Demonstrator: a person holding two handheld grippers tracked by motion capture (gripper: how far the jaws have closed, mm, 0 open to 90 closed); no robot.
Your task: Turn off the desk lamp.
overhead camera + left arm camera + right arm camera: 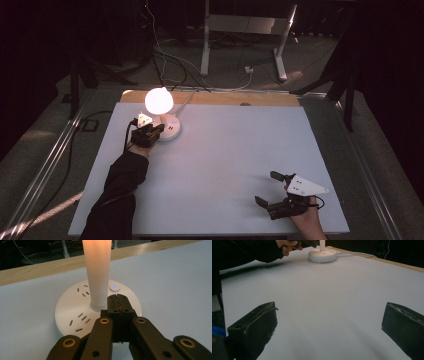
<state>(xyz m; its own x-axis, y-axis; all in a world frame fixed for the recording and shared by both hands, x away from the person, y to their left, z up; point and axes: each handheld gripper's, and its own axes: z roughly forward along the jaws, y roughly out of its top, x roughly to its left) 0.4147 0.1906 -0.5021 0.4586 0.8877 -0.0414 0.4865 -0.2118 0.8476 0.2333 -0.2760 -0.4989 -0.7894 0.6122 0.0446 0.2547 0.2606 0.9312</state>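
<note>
A lit table lamp stands at the table's far left, with a glowing globe (159, 100) on a white stem (97, 272) and a round white base (75, 315) that carries socket slots. A small button (114, 287) on the base glows blue. My left gripper (119, 298) is shut with nothing between its jaws; its tips hang over the base beside the stem, just short of the button. Whether they touch the base I cannot tell. From above, the left gripper (159, 131) sits against the base (172, 129). My right gripper (267, 188) rests open near the front right edge, holding nothing.
A pale mat (225, 150) covers the table, and a wooden strip (215, 98) shows along the far edge. The lamp's white cable (357, 254) runs off the back. The right gripper (330, 308) faces the lamp base (322, 255) and the left hand (287, 246).
</note>
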